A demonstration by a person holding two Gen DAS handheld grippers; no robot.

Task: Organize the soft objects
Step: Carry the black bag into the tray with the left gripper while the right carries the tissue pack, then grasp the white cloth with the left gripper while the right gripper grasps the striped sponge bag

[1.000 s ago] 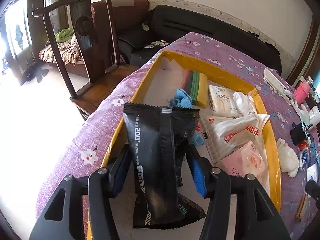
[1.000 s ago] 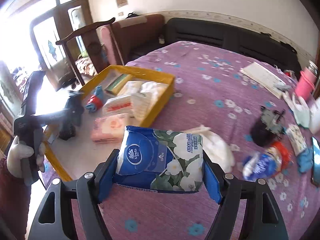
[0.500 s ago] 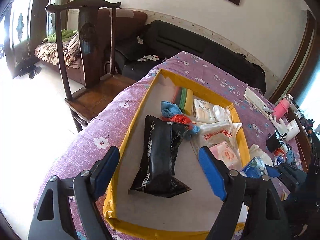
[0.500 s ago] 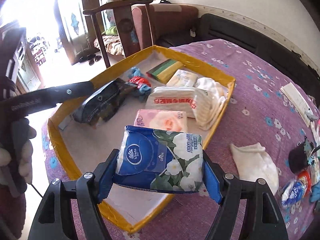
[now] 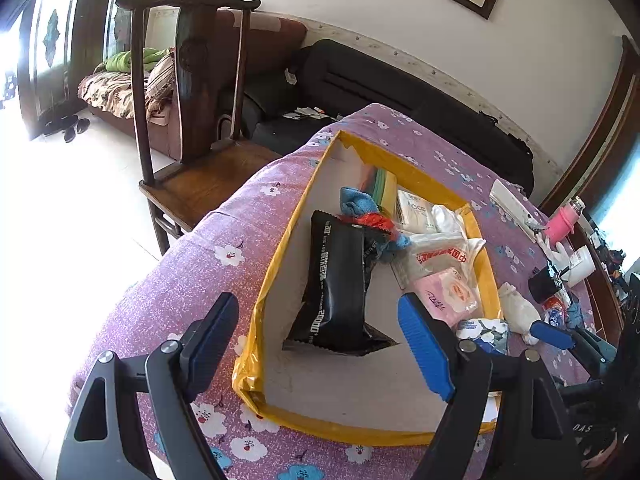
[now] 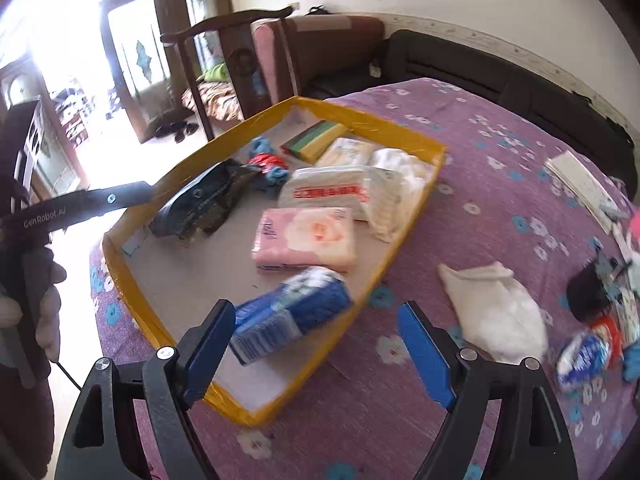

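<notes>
A: Where does the blue floral tissue pack lie?

B: Inside the yellow-rimmed tray, at its near right corner, blurred, tilted beside the rim. The right gripper is over it, jaws opening; its blue pads do not press on the pack, so the pack is released.

A: And the black pouch?

B: Flat on the tray floor toward the left side. The left gripper stands spread wide above the near rim with nothing between its fingers.

A: What else occupies the tray?

B: A pink tissue pack just beyond the blue one; a white pack with red lettering farther still; coloured cloths at the far end.

A: Outside the tray?

B: A white cloth lies on the purple flowered tablecloth to the right. A wooden chair stands to the far left.
</notes>
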